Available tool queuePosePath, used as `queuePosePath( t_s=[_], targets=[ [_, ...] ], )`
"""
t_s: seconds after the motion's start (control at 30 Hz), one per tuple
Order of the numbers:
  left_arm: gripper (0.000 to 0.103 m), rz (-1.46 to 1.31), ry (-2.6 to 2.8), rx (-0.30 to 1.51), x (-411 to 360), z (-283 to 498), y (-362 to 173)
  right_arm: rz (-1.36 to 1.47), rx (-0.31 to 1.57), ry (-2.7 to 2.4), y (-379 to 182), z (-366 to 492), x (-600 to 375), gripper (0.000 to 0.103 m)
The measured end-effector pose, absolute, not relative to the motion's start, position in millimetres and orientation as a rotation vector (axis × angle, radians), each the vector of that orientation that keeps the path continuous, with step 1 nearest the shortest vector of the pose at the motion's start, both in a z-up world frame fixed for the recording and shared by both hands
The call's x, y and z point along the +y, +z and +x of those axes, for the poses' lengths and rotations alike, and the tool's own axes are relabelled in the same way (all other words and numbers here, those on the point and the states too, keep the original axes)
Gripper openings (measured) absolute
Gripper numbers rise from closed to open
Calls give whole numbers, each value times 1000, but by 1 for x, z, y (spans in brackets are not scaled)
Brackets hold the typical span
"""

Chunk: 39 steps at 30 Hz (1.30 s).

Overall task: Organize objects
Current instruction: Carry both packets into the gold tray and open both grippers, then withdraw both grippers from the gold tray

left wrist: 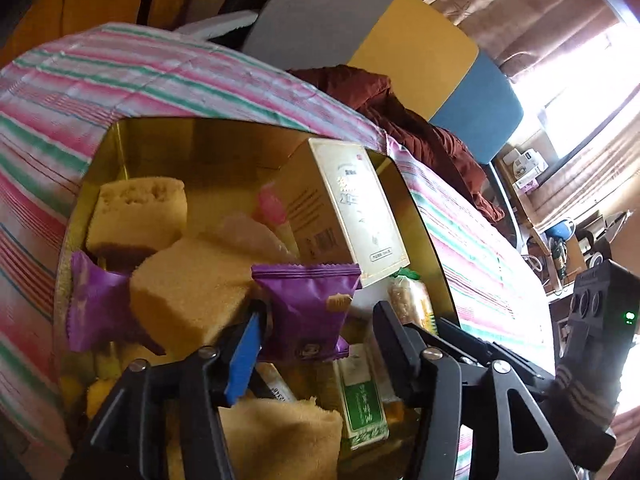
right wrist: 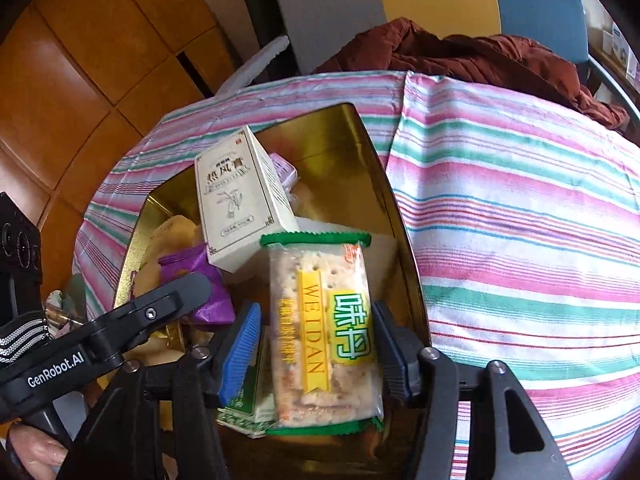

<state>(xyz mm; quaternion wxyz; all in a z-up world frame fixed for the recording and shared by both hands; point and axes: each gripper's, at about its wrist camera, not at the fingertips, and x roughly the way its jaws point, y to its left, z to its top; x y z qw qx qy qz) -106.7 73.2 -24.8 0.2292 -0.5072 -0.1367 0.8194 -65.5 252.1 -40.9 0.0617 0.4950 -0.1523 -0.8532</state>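
A gold tin box (left wrist: pixel 224 140) (right wrist: pixel 336 136) sits on the striped cloth, filled with snacks. My left gripper (left wrist: pixel 316 320) is open above it; a purple snack packet (left wrist: pixel 308 308) lies between its fingers, touching the blue left pad (left wrist: pixel 244 356). Yellow sponge cakes (left wrist: pixel 188 292) and a white carton (left wrist: pixel 352 208) lie in the tin. My right gripper (right wrist: pixel 316 340) is open around a WEIDAN cracker packet (right wrist: pixel 324 332) with green ends; gaps show on both sides. The white carton (right wrist: pixel 240 196) leans behind it. The left gripper's body (right wrist: pixel 100 340) shows at left.
The table wears a pink, green and white striped cloth (right wrist: pixel 520 220). A brown-red jacket (right wrist: pixel 460 52) lies at the far edge by coloured chair backs (left wrist: pixel 420 36). A small green-and-white box (left wrist: pixel 360 404) lies low in the tin. Orange floor tiles (right wrist: pixel 80 60) lie to the left.
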Motion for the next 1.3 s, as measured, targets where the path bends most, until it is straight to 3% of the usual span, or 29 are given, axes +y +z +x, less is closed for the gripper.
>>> queuePosePath(
  t_s=[0.37,0.67,0.87,1.3],
  targets=[
    [70,-1196,2456,-197,54,-77,9,1441,-374,-2635,-27,-43,243,59],
    [89,-1034,2661,-96,34,-43,32,1376,-168,-2727,-16,-13,220,78],
    [103,-983,2746,-64,26,-22,38,1329,-80,-2791,-14,7,208,80],
    [103,-984,2858,30,32,17,36,1264,-64,-2962,-13,44,216,80]
  ],
)
